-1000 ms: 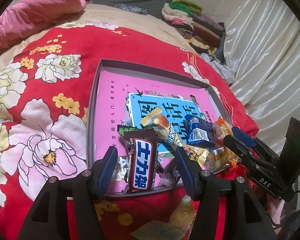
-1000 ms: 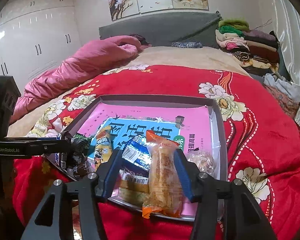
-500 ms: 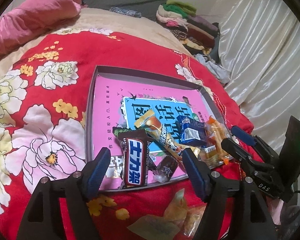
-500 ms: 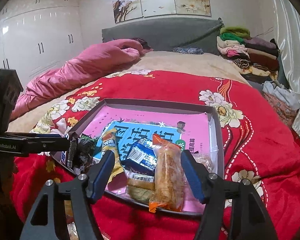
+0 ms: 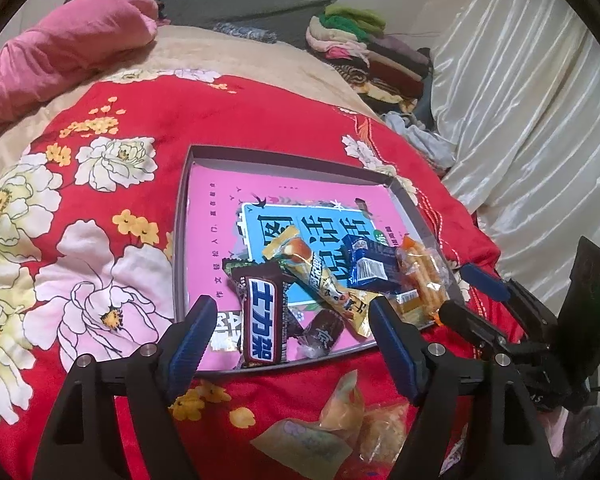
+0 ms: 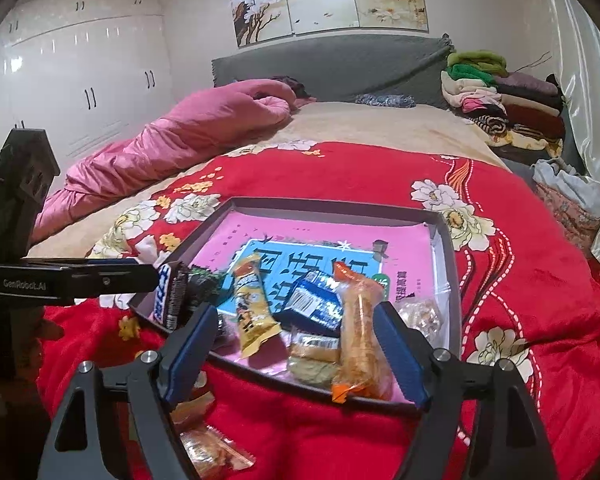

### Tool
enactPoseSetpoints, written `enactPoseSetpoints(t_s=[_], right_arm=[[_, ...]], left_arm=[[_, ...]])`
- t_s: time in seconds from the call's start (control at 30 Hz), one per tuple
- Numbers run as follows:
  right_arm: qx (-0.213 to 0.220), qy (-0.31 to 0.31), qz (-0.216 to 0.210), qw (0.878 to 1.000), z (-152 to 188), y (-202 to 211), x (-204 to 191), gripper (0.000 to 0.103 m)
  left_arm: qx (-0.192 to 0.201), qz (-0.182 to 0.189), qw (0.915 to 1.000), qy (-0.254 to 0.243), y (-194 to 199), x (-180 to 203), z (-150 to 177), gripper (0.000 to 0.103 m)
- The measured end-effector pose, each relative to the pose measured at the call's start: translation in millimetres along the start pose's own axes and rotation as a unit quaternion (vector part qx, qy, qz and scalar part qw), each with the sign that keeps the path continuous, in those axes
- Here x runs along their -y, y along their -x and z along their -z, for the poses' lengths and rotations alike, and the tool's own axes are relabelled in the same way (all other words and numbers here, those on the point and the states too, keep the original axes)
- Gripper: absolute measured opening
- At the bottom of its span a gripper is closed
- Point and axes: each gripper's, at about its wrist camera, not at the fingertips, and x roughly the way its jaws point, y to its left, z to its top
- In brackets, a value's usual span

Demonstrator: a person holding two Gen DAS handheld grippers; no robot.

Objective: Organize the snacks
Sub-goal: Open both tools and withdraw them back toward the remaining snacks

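Both tongs, left gripper (image 5: 290,332) and right gripper (image 6: 296,342), have just been opening and now stand spread, nothing pinched. Chocolate bar (image 5: 262,320) and orange snack pack (image 6: 358,336), clamped a second ago, lie loose at the tray's (image 5: 182,216) six o'clock edge: two snacks delivered. More packets (image 5: 340,428) wait on the red blanket (image 5: 228,120), just outside that edge.

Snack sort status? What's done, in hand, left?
Done: several snacks lie in the tray, including the chocolate bar and orange packet. In hand: nothing; left gripper and right gripper just opened, empty. Left: loose packets on the blanket.
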Motion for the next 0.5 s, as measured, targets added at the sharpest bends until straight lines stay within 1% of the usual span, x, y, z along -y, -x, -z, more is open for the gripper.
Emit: enactPoseSetpoints(t_s=[0.5], right_arm=[[-0.052,-0.008,-0.022,0.998,23,3,-21,0.080]], left_arm=[[-0.003,0.007,0.9999,-0.009,15,5,4,0.079]])
